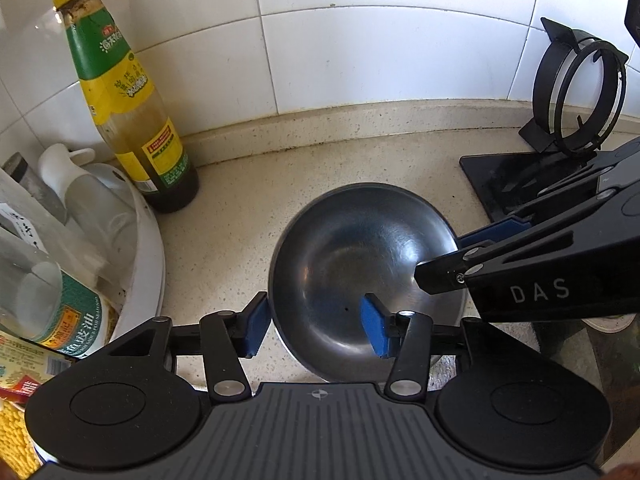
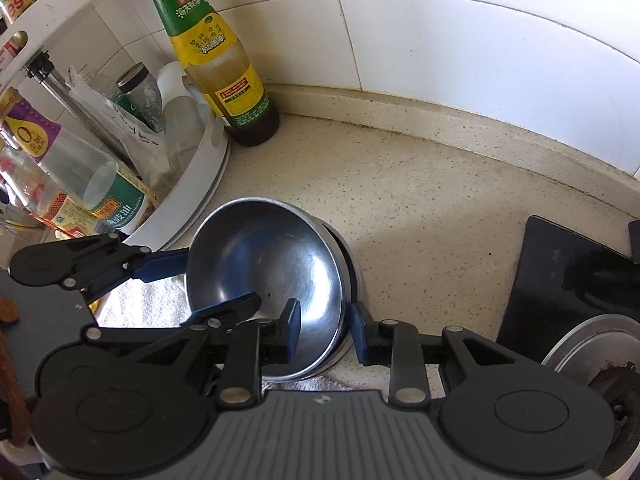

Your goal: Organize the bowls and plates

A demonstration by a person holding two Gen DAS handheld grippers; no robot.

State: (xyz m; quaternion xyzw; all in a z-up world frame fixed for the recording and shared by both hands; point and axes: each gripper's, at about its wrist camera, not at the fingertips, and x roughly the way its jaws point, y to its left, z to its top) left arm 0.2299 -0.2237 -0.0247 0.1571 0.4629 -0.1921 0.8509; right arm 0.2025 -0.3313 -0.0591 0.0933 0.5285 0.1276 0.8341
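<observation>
Straddling the rim of the upper steel bowl [image 2: 260, 276], both the left gripper [image 1: 316, 322] and the right gripper [image 2: 325, 330] stand spread, unclenched. Only the right wrist view reveals a second bowl [image 2: 352, 272] nested beneath, on the speckled countertop [image 2: 420, 200] below white tiles [image 2: 460, 40].

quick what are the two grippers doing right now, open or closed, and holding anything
Left gripper: open, jaws straddling the rim of the steel bowl, not clamped.
Right gripper: open, jaws straddling the bowl's opposite rim, not clamped.
</observation>
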